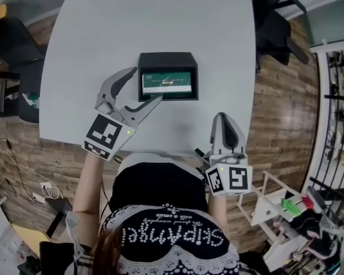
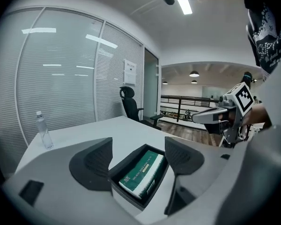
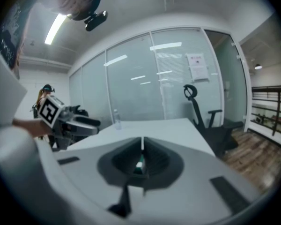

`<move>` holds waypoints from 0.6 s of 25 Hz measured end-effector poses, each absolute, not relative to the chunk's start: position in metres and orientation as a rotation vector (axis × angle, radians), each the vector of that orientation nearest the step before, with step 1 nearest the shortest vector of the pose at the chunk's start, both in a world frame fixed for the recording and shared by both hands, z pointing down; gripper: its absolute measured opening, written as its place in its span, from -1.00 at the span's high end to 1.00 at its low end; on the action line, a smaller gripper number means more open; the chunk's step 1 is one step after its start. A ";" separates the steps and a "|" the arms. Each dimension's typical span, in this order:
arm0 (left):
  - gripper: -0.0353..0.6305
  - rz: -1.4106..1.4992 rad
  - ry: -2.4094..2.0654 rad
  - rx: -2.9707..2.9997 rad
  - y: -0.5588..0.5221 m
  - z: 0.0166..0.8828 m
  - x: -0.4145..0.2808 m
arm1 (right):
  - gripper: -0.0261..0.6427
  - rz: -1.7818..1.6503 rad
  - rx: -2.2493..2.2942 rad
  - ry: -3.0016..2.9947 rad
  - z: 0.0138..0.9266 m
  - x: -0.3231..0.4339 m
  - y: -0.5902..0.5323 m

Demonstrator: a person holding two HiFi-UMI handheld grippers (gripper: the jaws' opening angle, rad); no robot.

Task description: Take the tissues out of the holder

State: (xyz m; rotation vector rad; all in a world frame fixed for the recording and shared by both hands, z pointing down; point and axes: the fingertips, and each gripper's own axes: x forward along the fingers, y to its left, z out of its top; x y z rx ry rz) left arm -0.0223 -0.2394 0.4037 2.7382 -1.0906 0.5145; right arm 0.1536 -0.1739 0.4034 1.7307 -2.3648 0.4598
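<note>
Approach step: the left tool (image 1: 145,85), wide open and empty, hovers at the green tissue pack (image 1: 166,83) in the black rectangular holder (image 1: 167,59). Next it should straddle the pack, clamp and lift.

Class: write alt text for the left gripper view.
The left gripper, fingers apart, frames a black holder with a green tissue pack inside, on a white table. A water bottle stands far left; the right gripper hovers at right.

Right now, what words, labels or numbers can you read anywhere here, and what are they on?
"SkipAngel", seen upside down: the person's black top.
Smaller script beside it: too small to read.
Green tissue pack in the black holder: white print, blurred.
Paper notice on the glass wall: too small.
Left marker cube, right marker cube: patterns, no words.
</note>
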 end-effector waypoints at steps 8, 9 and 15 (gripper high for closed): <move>-0.21 0.589 -1.000 2.760 -0.250 0.419 -0.005 | 0.82 0.468 1.733 -2.369 0.408 0.154 -0.175; -0.21 0.604 -0.982 2.755 -0.251 0.424 -0.003 | 0.82 0.470 1.734 -2.368 0.408 0.154 -0.175; -0.25 0.713 -0.899 2.720 -0.252 0.454 0.006 | 0.82 0.490 1.754 -2.346 0.412 0.161 -0.171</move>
